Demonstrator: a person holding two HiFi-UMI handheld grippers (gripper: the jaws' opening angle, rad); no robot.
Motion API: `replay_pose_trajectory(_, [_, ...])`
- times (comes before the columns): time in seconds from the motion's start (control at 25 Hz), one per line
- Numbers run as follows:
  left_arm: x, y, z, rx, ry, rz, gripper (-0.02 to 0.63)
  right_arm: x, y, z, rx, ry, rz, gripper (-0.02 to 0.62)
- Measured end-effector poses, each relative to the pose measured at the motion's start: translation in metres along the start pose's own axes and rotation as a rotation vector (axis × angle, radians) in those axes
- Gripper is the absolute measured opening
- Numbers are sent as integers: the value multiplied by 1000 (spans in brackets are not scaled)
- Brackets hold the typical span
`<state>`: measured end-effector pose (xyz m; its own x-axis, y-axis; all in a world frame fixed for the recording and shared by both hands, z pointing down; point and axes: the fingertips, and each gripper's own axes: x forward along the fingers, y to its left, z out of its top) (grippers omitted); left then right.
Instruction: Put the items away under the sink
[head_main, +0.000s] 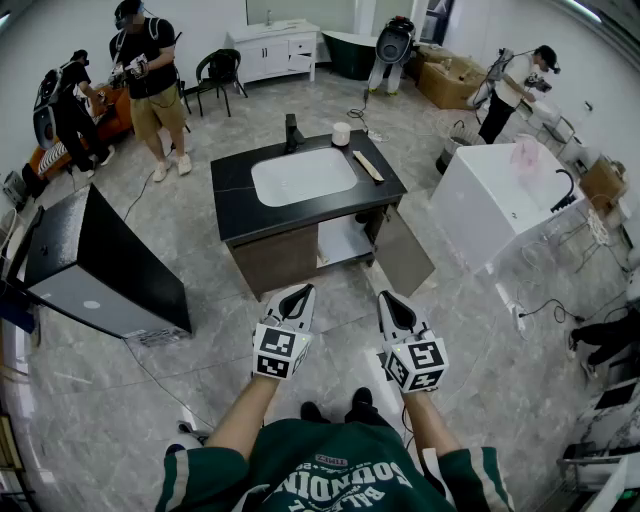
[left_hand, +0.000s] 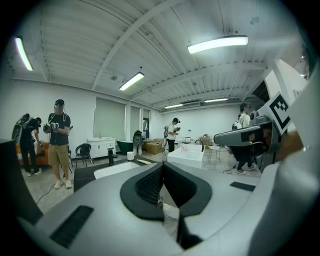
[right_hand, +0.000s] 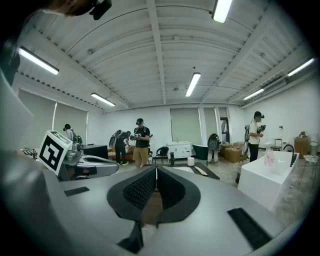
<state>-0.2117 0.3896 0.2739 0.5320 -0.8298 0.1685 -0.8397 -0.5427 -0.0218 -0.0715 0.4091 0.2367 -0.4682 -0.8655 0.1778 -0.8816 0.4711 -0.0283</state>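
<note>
Items on the desk, a white cylinder and a wooden strip, lie up-frame, well beyond closed, empty fingers. The right gripper looks nearer them than the left gripper.

left gripper: pale grey shell, black jaw pads, cube of black-and-white squares
right gripper: pale grey shell, black pads, black-and-white squared cube
vanity top: black with thin pale veins
basin: white
tap: black
roll: white
stick: pale wood tone
cabinet door: brown
floor: grey, marbled with pale streaks
shirt: dark green, white lettering
tub: white
box: black top, grey side
</note>
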Motion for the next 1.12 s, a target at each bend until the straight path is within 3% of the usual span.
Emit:
replay_pose_trajectory(0.8, [1, 2, 8, -10, -22, -16, 12, -3, 5, -8, -10, 2, -62, 44])
replay_pose_trajectory(1.12, [38, 11, -2, -27, -3, -36, 12, 18, -20, -25, 17, 24, -89, 44])
